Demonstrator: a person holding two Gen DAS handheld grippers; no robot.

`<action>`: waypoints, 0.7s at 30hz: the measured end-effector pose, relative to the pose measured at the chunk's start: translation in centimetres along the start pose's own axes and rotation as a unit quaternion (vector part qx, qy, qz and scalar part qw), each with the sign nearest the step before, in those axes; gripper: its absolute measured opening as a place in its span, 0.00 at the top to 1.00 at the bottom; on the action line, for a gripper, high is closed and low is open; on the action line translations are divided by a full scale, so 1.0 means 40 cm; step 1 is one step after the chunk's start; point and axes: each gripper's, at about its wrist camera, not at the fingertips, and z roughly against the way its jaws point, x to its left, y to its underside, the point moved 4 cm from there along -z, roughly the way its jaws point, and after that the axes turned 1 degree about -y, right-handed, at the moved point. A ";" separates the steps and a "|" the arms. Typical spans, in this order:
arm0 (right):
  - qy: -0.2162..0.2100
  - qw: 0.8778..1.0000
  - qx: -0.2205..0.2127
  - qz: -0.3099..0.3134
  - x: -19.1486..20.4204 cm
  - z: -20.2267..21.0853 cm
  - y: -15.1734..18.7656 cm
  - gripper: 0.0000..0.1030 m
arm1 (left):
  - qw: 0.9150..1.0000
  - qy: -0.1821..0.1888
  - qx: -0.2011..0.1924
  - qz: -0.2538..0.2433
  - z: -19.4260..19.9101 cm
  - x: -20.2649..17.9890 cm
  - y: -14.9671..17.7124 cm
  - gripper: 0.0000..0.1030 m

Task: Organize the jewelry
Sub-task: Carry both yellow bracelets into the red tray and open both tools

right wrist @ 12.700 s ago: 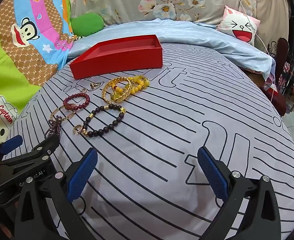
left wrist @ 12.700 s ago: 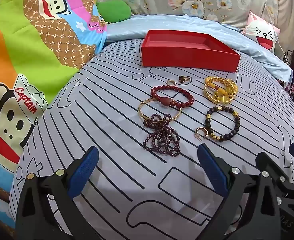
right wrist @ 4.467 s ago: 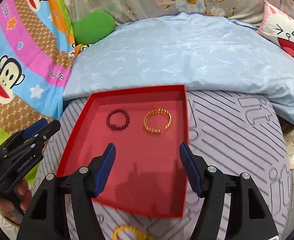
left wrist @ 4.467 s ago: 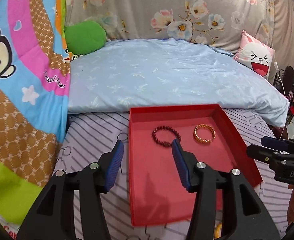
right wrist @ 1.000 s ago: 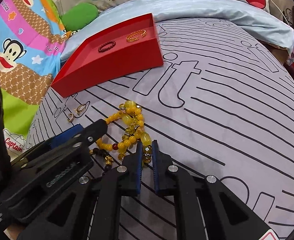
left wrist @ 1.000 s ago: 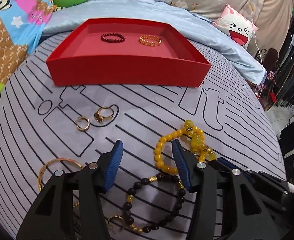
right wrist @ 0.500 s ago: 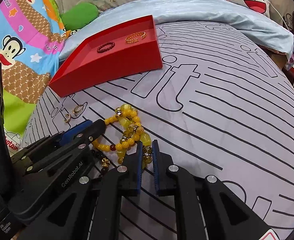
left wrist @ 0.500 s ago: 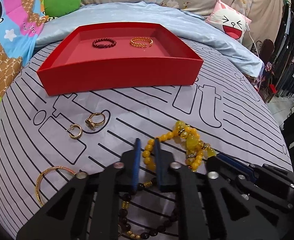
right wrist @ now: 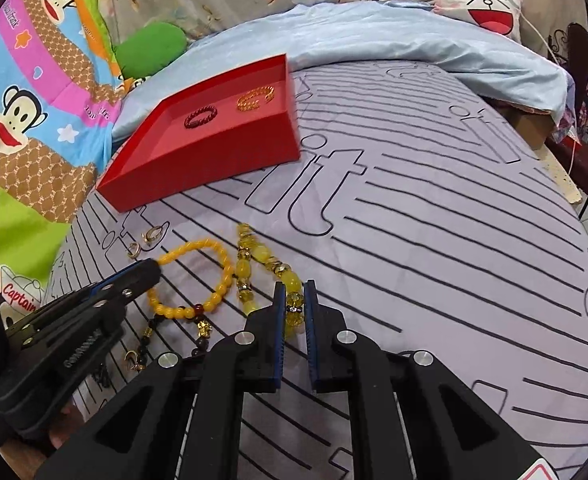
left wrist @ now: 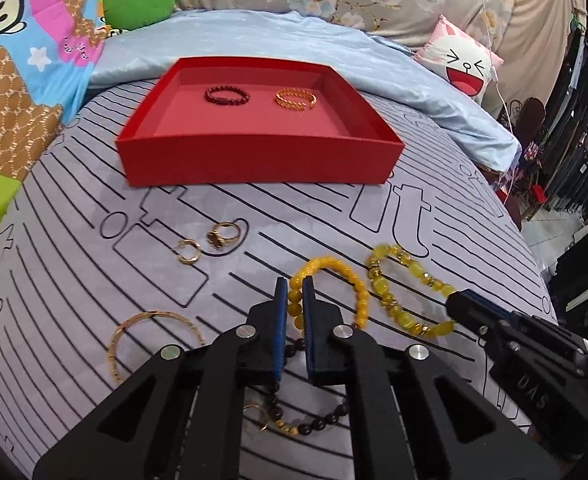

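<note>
My left gripper (left wrist: 292,286) is shut on a yellow bead bracelet (left wrist: 333,268), also seen in the right wrist view (right wrist: 198,276). My right gripper (right wrist: 294,290) is shut on a chunky yellow bracelet (right wrist: 254,266) with crystal spacers, lying just right of the first one (left wrist: 397,292). The two bracelets lie side by side, apart. A red tray (left wrist: 254,156) at the back holds a dark red bead bracelet (left wrist: 228,94) and a gold bracelet (left wrist: 295,99).
On the striped grey sheet lie a gold earring (left wrist: 189,251), a gold ring (left wrist: 224,234), a thin gold bangle (left wrist: 154,340) and a dark bead bracelet (left wrist: 313,420). A light blue quilt (left wrist: 254,40) and pillows lie behind the tray.
The two yellow bracelets, tangled half a second ago, are now pulled apart: one drawn left in my left gripper, the other right in my right gripper.
</note>
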 end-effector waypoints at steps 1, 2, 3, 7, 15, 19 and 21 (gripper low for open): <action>0.002 1.000 -0.004 -0.002 -0.005 0.009 -0.003 0.91 | 1.000 -0.001 -0.001 0.003 0.007 0.007 -0.001 0.93; 0.004 1.000 -0.007 -0.003 -0.008 0.017 -0.005 0.91 | 1.000 -0.002 -0.004 0.007 0.018 0.016 -0.001 0.93; 0.004 1.000 -0.010 -0.004 -0.010 0.023 -0.006 0.91 | 1.000 -0.003 -0.005 0.008 0.024 0.019 -0.001 0.93; 0.002 1.000 -0.017 -0.003 -0.006 0.043 -0.009 0.91 | 1.000 -0.006 -0.008 0.013 0.041 0.035 0.003 0.93; -0.011 0.999 -0.039 0.012 0.028 0.087 -0.042 0.91 | 1.000 0.005 -0.019 0.011 0.078 0.038 -0.017 0.93; -0.030 0.998 -0.049 0.018 0.053 0.102 -0.085 0.91 | 0.999 0.012 -0.029 0.003 0.099 0.034 -0.050 0.93; -0.031 0.997 -0.057 0.029 0.072 0.106 -0.110 0.91 | 0.999 0.020 -0.035 0.001 0.111 0.033 -0.076 0.93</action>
